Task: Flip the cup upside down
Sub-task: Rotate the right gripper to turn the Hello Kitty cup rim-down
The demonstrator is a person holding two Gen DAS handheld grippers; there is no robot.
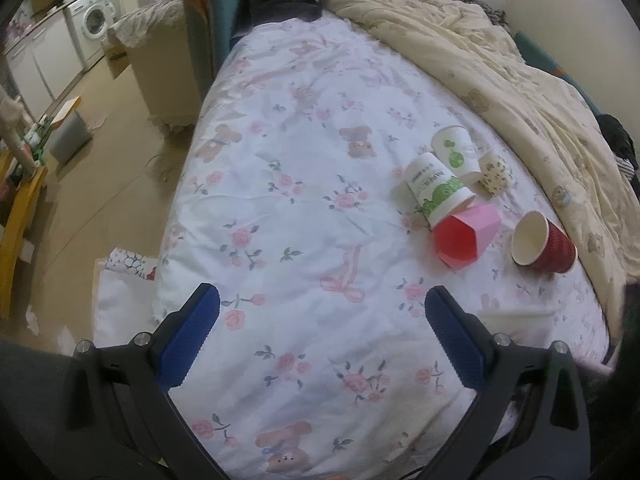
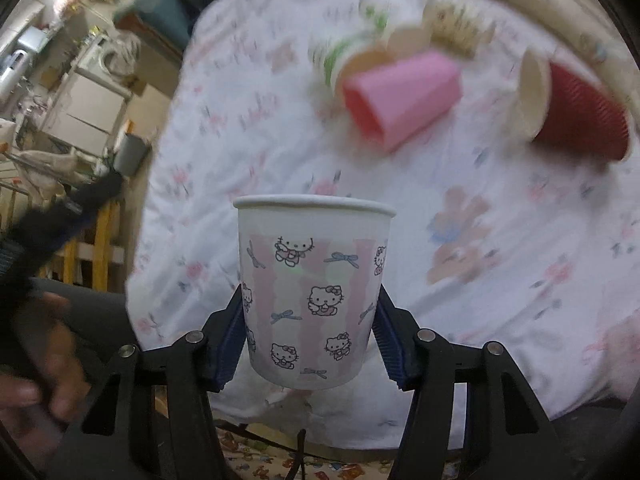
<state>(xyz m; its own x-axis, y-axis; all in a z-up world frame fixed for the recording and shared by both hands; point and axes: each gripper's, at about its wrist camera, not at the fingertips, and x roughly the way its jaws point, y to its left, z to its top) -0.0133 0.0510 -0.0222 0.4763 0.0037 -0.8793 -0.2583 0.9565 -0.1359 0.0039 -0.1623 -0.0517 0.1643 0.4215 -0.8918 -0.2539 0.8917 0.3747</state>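
Observation:
My right gripper [image 2: 310,312] is shut on a white paper cup with Hello Kitty print [image 2: 312,296], held upright, mouth up, above the near edge of the bed. The blue pads press its lower sides. My left gripper [image 1: 322,316] is open and empty, hovering over the floral bedsheet [image 1: 288,200]. Farther right on the bed lie a pink cup [image 1: 466,236] [image 2: 400,96] and a red cup [image 1: 542,242] [image 2: 576,112] on their sides, plus two green-printed white cups [image 1: 438,190] [image 1: 456,152] and a small patterned cup [image 1: 494,172].
A cream quilt [image 1: 500,68] is bunched along the bed's far right. Floor, a grey bin [image 1: 70,136], a yellow wooden frame [image 1: 20,216] and a washing machine [image 1: 94,24] lie to the left. The background in the right wrist view is motion-blurred.

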